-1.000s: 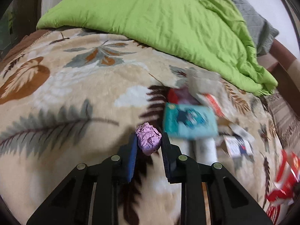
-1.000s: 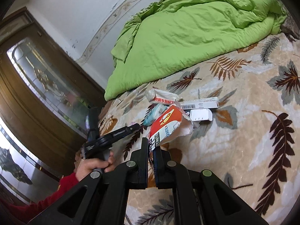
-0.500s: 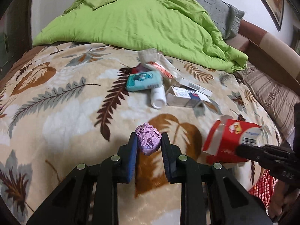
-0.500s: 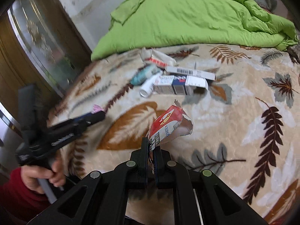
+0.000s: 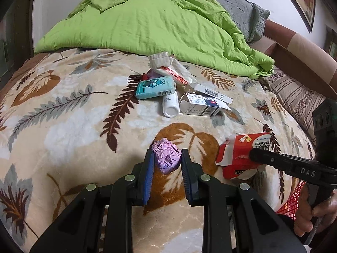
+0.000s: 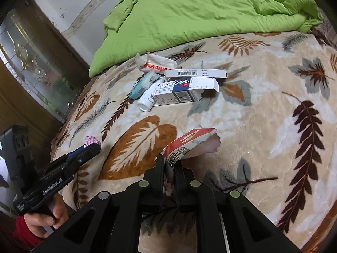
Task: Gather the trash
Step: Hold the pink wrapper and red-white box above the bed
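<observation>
My left gripper [image 5: 167,161] is shut on a crumpled pink paper ball [image 5: 167,158] and holds it above the leaf-patterned blanket [image 5: 73,126]. My right gripper [image 6: 170,164] is shut on a torn red and white carton [image 6: 185,145], which also shows in the left wrist view [image 5: 240,154]. Further up the bed lies a pile of trash: a teal packet [image 5: 154,87], a white bottle [image 5: 169,105], a white and blue box [image 5: 200,105], a flat barcode box [image 5: 212,92] and a crumpled wrapper [image 5: 170,69].
A green duvet [image 5: 151,21] covers the far end of the bed, with a grey pillow [image 5: 242,10] behind it. A red mesh basket [image 5: 290,198] shows at the bed's right edge. A glass-fronted wooden cabinet [image 6: 27,63] stands to the left.
Both grippers have pulled back from the trash pile towards the near edge of the bed, each still holding its item. The red carton now sits close to the right of the pink ball.
</observation>
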`<state>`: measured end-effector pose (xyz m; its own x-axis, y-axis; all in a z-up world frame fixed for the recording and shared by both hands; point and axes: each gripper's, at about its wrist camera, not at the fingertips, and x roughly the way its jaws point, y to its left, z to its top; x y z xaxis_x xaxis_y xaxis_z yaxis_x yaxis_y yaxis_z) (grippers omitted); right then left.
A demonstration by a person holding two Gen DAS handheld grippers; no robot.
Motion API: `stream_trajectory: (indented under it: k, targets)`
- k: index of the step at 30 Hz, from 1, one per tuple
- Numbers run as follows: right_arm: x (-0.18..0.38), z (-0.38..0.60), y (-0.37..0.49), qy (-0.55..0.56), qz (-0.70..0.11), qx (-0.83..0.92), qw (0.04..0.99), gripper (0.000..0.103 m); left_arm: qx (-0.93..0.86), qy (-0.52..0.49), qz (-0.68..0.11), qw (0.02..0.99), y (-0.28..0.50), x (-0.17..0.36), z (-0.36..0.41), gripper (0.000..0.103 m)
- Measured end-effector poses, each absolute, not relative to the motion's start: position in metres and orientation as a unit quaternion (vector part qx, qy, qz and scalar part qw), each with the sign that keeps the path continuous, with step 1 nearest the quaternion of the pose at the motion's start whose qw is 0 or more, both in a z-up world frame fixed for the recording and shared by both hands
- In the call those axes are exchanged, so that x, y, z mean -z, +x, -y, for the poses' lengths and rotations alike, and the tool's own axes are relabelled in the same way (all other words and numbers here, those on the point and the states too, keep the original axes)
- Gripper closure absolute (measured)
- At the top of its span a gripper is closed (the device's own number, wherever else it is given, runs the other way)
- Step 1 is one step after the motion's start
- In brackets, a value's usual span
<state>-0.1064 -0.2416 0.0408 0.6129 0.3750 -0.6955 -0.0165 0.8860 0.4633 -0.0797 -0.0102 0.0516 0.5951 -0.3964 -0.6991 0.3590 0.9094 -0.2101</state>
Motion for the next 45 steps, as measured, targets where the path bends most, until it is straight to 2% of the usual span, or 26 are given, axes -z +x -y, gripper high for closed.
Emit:
stream_trajectory:
  k: [6, 17, 45]
  targets:
    - [-0.054, 0.237, -0.123, 0.194, -0.391, -0.105, 0.894, 0.097, 0.212, -0.013, -0.383, 0.899, -0.09, -0.059, 0.014, 0.079]
    - [-0.085, 0.219, -0.17, 0.16, -0.344, -0.109, 0.919, 0.097, 0.222, 0.019, -0.36, 0.906, -0.124, -0.074, 0.031, 0.079]
    - [-0.106, 0.214, -0.207, 0.159, -0.324, -0.12, 0.925, 0.097, 0.206, 0.08, -0.322, 0.921, -0.159, -0.096, 0.047, 0.079]
